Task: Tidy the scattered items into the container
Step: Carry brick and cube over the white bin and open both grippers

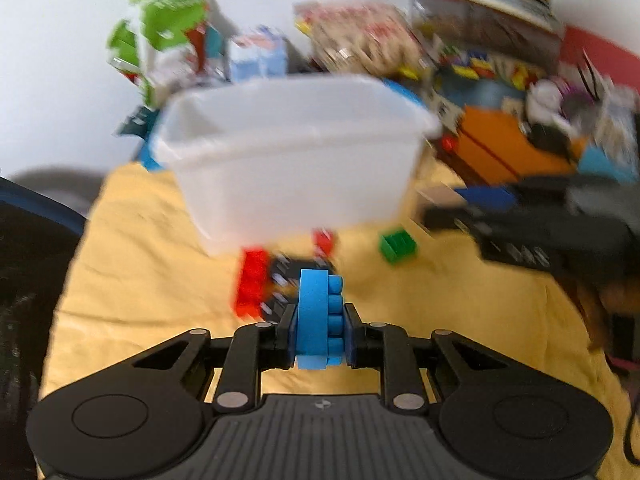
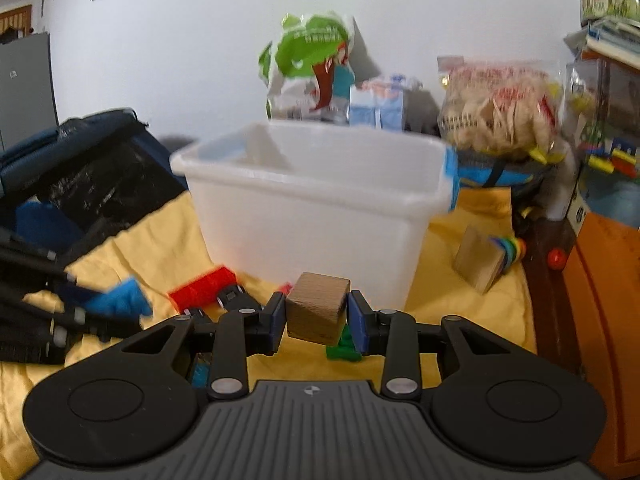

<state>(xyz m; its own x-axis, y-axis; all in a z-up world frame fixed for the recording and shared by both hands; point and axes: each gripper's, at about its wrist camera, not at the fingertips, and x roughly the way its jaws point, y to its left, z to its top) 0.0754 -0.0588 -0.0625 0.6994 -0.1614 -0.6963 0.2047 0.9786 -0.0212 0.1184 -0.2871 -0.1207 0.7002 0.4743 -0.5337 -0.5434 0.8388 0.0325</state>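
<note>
Yellow cloth (image 2: pixel 460 240) under white bin (image 2: pixel 320 208); left hand-held gripper (image 1: pixel 319 320) clamps blue brick (image 1: pixel 318 312), right hand-held gripper (image 2: pixel 316 316) wooden cube (image 2: pixel 316 306).

Yellow cloth (image 1: pixel 140 264) under white bin (image 1: pixel 296 168)

Illumination is bright, even and diffuse in both views, with only soft shadows on the white wall (image 2: pixel 200 48) and under the translucent white container (image 1: pixel 292 160); no harsh glare is evident. The left wrist view shows heavy motion blur across the container, the clutter behind it and the bricks on the yellow cloth (image 1: pixel 132 264), whereas the right wrist view is only mildly soft. Fisheye distortion bends edges in both, with dark corners.
</note>
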